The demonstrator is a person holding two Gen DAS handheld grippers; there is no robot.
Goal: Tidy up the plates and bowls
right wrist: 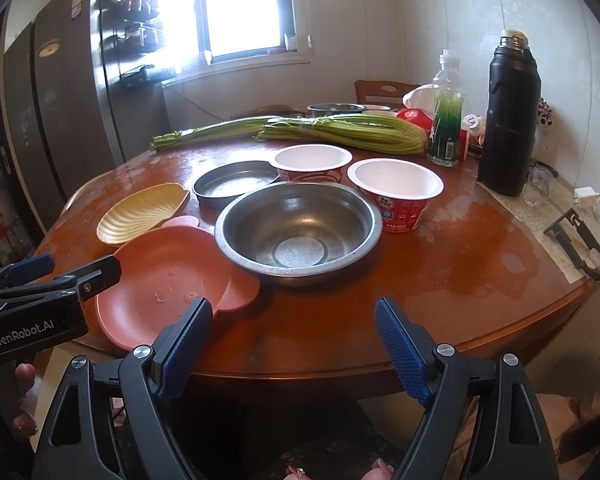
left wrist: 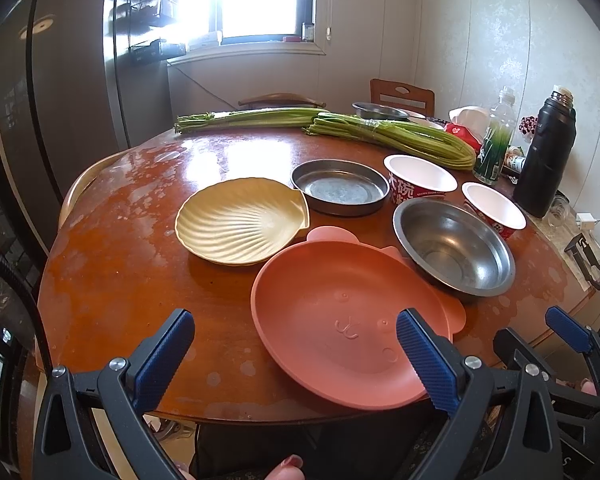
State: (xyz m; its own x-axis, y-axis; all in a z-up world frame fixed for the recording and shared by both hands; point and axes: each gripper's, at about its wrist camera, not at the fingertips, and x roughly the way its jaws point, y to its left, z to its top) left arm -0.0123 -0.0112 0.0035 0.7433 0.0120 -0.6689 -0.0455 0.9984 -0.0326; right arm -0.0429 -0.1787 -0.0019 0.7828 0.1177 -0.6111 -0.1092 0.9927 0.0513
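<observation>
A pink bear-face plate [left wrist: 340,312] [right wrist: 168,280] lies at the table's near edge. Behind it are a yellow shell plate [left wrist: 242,220] [right wrist: 140,210], a flat steel pan [left wrist: 338,188] [right wrist: 232,182], a steel bowl [left wrist: 454,246] [right wrist: 298,226] and two red paper bowls [left wrist: 420,176] [left wrist: 494,208] [right wrist: 312,162] [right wrist: 396,192]. My left gripper [left wrist: 296,344] is open and empty over the near edge, its right finger above the pink plate. My right gripper [right wrist: 294,332] is open and empty at the near edge, in front of the steel bowl.
Two bundles of green stalks [left wrist: 392,134] [right wrist: 340,130] lie across the far side. A black flask [left wrist: 546,156] [right wrist: 508,120], a clear bottle [right wrist: 446,120], a glass [right wrist: 538,188] and a black clip [right wrist: 580,240] stand at the right. A fridge [left wrist: 60,92] is at the left.
</observation>
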